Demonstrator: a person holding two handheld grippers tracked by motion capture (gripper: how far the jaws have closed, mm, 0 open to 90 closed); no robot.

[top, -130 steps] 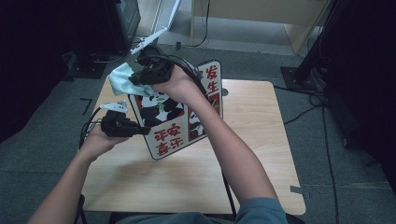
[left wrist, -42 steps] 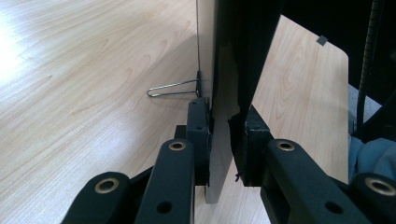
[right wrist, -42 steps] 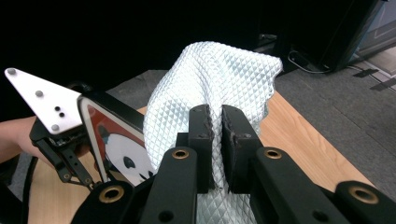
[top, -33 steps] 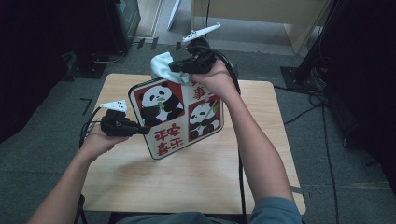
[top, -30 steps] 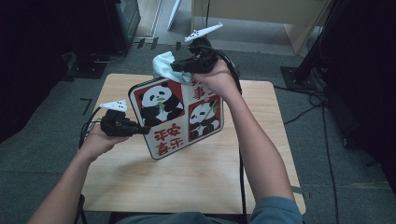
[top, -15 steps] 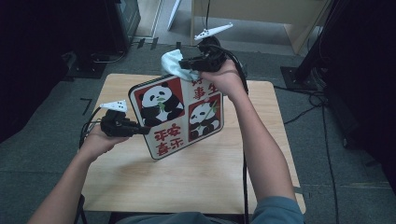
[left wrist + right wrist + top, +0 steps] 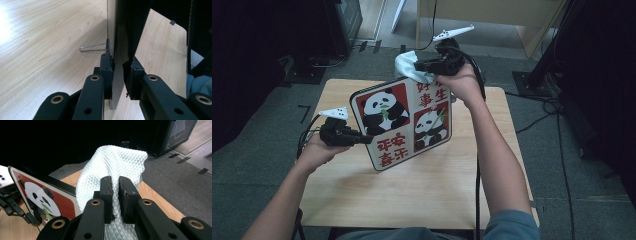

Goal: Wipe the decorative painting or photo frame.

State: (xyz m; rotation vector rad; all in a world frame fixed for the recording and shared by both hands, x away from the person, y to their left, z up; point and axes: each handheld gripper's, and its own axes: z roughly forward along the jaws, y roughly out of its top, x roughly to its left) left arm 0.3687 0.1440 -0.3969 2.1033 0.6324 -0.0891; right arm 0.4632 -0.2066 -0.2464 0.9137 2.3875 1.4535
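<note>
A square panda sign [image 7: 404, 122] with red panels and Chinese characters stands tilted over the wooden table [image 7: 362, 195]. My left gripper [image 7: 359, 138] is shut on its left edge; in the left gripper view the board's thin edge [image 7: 119, 67] sits clamped between the jaws, my left gripper [image 7: 119, 75] holding it upright. My right gripper [image 7: 419, 65] is shut on a pale quilted cloth [image 7: 408, 64] at the sign's top edge. In the right gripper view the cloth [image 7: 112, 162] bulges out of my right gripper [image 7: 115, 185], with the sign [image 7: 42, 195] at lower left.
A thin wire stand [image 7: 93, 47] sticks out from the sign's back just above the table. Dark equipment [image 7: 344, 20] and a wooden cabinet [image 7: 492, 15] stand on the grey floor beyond the table. A black stand base [image 7: 532, 80] sits at the right.
My right gripper has carried the cloth to the right along the sign's top edge, from above the left panda toward the upper right corner. The left hand and sign have stayed put.
</note>
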